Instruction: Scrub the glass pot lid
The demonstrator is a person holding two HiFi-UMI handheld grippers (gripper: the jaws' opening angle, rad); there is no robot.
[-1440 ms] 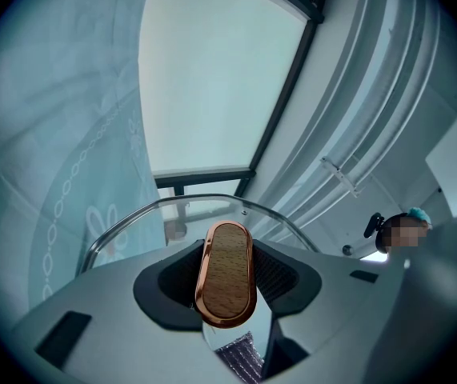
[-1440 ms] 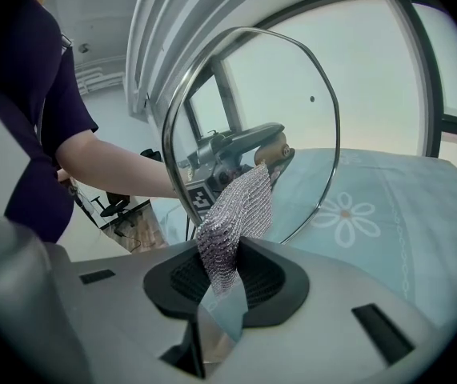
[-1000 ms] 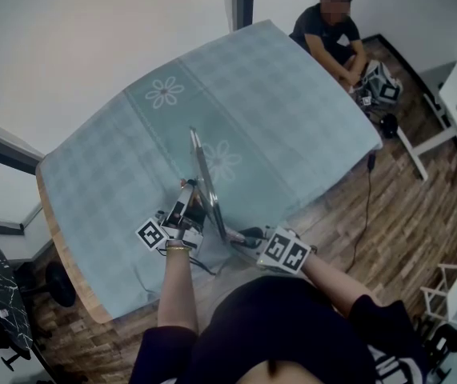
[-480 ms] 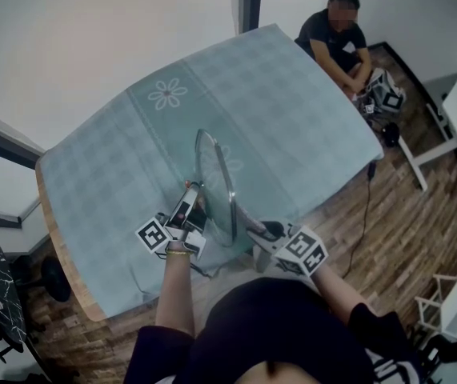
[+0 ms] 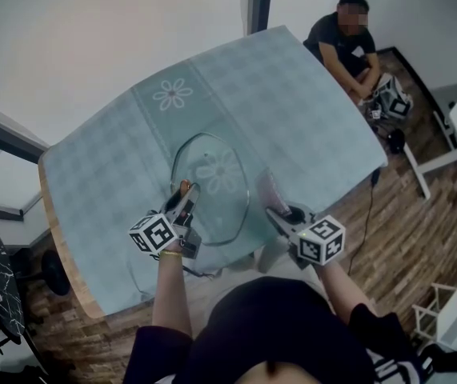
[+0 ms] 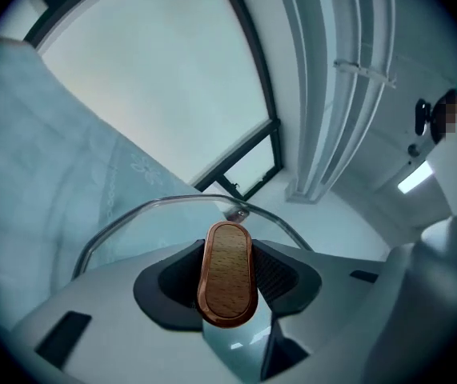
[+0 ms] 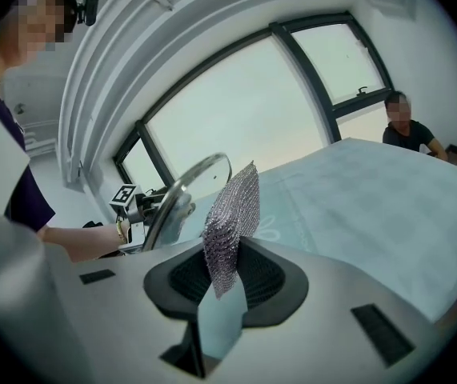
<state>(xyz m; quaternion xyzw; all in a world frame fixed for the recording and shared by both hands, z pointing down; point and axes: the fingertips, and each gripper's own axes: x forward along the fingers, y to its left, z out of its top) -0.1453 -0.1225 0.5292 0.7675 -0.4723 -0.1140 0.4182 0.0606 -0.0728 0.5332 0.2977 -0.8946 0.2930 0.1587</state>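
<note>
Lid point(image 5: 210, 186): glass, tilted above tablecloth point(image 5: 308, 110), near its front edge.
Left gripper point(image 5: 185, 194): clamped on wooden handle point(image 6: 228, 285).
Right gripper point(image 5: 274, 208): pinching mesh scrubber point(image 7: 232, 222), beside lid's rim.

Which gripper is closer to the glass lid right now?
Left. The left gripper is clamped on the wooden handle of the glass lid; the right gripper, holding the mesh scrubber, sits just off its right rim, apparently not touching.

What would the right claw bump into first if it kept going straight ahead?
Most likely the tablecloth, just right of the glass lid, which sits left of its line. Depth is hard to judge.
</note>
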